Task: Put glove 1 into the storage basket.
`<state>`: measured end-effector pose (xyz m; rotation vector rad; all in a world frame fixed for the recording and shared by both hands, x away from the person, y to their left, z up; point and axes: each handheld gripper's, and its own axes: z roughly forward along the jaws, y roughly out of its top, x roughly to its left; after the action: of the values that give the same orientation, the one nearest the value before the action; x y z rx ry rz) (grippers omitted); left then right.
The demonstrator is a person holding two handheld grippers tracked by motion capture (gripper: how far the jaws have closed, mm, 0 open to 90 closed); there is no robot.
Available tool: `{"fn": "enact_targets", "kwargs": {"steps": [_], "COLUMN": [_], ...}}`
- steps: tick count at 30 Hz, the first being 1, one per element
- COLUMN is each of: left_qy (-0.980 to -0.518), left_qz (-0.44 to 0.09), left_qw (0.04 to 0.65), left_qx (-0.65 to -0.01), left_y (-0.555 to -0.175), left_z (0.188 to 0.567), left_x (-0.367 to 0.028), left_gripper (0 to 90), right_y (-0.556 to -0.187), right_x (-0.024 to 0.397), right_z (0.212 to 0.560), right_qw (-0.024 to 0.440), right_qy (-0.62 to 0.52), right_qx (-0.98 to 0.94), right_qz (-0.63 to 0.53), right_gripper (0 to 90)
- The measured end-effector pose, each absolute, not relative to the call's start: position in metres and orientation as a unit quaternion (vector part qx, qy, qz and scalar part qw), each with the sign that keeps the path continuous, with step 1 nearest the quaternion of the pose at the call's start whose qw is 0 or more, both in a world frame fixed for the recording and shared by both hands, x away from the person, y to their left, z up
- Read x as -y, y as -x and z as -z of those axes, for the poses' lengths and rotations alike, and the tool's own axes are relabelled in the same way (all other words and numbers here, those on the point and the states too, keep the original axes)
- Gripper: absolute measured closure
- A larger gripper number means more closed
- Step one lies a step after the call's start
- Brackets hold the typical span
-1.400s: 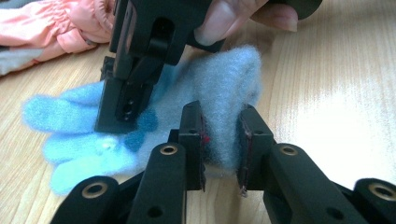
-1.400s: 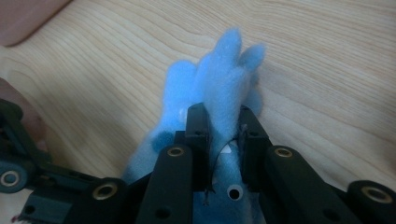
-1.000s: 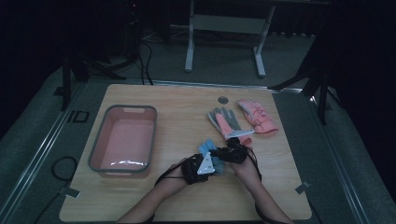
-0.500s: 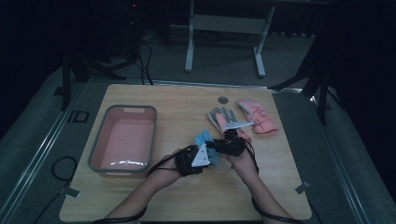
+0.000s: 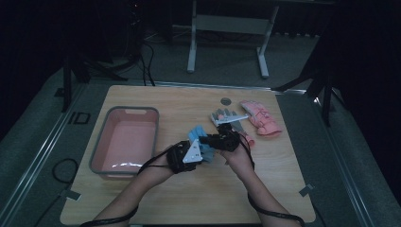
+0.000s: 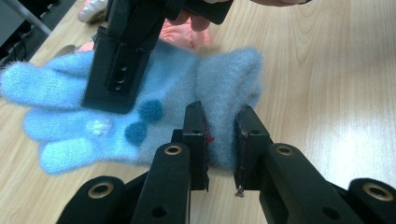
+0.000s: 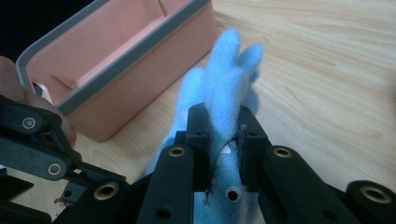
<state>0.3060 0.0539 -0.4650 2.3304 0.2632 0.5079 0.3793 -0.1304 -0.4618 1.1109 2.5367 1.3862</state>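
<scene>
Dim, dark-edged high view; both gripper views bright, slightly soft.

The left gripper (image 6: 221, 135) fingers pinch the fuzzy blue glove (image 6: 154, 116) cuff above the wooden table (image 6: 327, 84).

Fuzzy blue knit glove (image 6: 140, 102), smooth pale wood table (image 5: 265, 184), matt pink plastic bin (image 5: 124, 142)

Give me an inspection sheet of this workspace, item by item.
Surface: light wooden table, dimly lit.
Job's things: fluffy light-blue knitted glove, held off the table between both grippers.
Clutter: pink plastic bin with grey rim; grey glove and pink glove lying at the far right.
Grippers: left hand-held gripper shut on the glove's cuff; right hand-held gripper shut on its finger end.
Cables: black gripper cables trailing along the forearms.
Surroundings: metal stand legs beyond, dark floor.
</scene>
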Motion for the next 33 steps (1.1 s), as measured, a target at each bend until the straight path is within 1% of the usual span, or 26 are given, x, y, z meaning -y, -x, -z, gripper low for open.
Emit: {"fn": "enact_targets", "kwargs": {"steps": [3, 8, 17, 31, 33], "left_qy": [-0.905, -0.904, -0.902, -0.900, -0.899], "left_qz": [-0.203, -0.214, -0.233, -0.245, -0.246], "left_qw": [0.361, 0.356, 0.344, 0.331, 0.332], "left_qx": [-0.101, -0.102, -0.113, -0.142, -0.145], "left_y": [-0.307, -0.307, -0.305, -0.297, -0.296], "left_z": [0.460, 0.448, 0.434, 0.430, 0.429], "left_x": [-0.060, -0.071, -0.097, -0.145, -0.151], "left_gripper": [78.0, 78.0, 78.1, 78.1, 78.1], "right_y": [-0.383, -0.385, -0.390, -0.391, -0.392], "right_x": [0.123, 0.114, 0.086, 0.029, 0.026], "right_z": [0.456, 0.448, 0.432, 0.426, 0.426], "right_qw": [0.015, 0.016, 0.013, -0.001, -0.003], "right_qy": [-0.358, -0.352, -0.334, -0.308, -0.307], "right_qx": [-0.816, -0.815, -0.816, -0.825, -0.825], "right_qz": [-0.454, -0.461, -0.472, -0.474, -0.474], "right_gripper": [79.2, 79.2, 79.2, 79.2, 79.2]}}
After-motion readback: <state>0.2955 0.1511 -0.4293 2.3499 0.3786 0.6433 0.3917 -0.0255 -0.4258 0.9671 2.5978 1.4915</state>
